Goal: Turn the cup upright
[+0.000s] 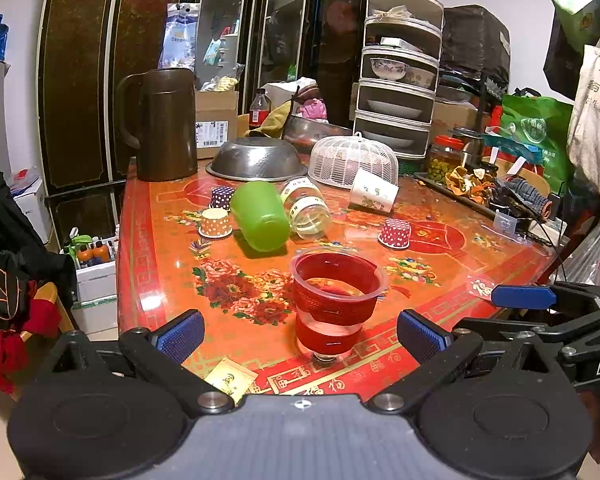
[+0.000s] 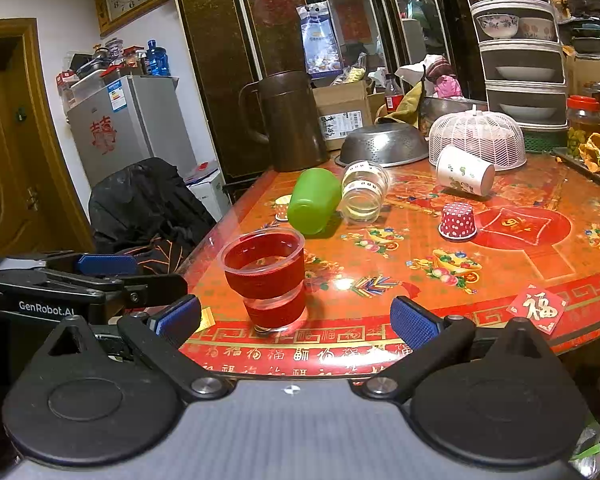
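Observation:
A clear plastic cup with red bands [image 1: 336, 300] stands upright near the front edge of the red patterned table [image 1: 440, 312]; it also shows in the right wrist view [image 2: 270, 280]. My left gripper [image 1: 300, 334] is open, its blue pads either side of the cup and not touching it. My right gripper [image 2: 296, 316] is open and empty, just before the table edge, with the cup slightly left of centre. A green cup [image 1: 260, 216] [image 2: 314, 200], a clear jar [image 1: 308, 210] [image 2: 362, 194] and a paper cup [image 1: 374, 191] [image 2: 466, 172] lie on their sides farther back.
Small dotted paper cups [image 1: 395, 233] [image 1: 216, 222] sit upside down on the table. A brown jug [image 1: 164, 124], a metal colander [image 1: 258, 159], a white mesh food cover [image 1: 354, 158] and stacked dish shelves [image 1: 398, 72] stand at the back. A chair with clothes [image 1: 16, 264] is left.

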A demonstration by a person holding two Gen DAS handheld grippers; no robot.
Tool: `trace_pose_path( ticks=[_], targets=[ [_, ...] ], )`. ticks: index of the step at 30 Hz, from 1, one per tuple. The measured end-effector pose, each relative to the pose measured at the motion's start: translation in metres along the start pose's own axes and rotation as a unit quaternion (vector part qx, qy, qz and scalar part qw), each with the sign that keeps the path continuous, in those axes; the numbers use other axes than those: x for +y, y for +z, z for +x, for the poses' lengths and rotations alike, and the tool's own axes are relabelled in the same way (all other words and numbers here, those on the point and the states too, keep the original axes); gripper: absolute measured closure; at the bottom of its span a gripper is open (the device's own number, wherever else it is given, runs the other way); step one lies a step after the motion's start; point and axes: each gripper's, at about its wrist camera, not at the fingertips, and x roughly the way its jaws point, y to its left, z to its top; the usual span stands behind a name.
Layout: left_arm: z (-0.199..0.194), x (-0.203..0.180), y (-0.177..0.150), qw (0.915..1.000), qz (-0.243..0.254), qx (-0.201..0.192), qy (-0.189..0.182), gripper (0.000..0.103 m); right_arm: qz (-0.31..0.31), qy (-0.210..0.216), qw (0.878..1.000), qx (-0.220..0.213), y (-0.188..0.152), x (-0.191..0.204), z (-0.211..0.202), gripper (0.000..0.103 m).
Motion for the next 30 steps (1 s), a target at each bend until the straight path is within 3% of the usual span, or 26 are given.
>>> trace_pose_path(
  ticks=[30],
  targets=[
    [0.0005,-0.0026,-0.0013,1.0000,0.002,0.001,-0.004,0.000,-0.001,0.005,1.000,0.002,-0.0024,0.0022,0.0013,0.001]
  ],
)
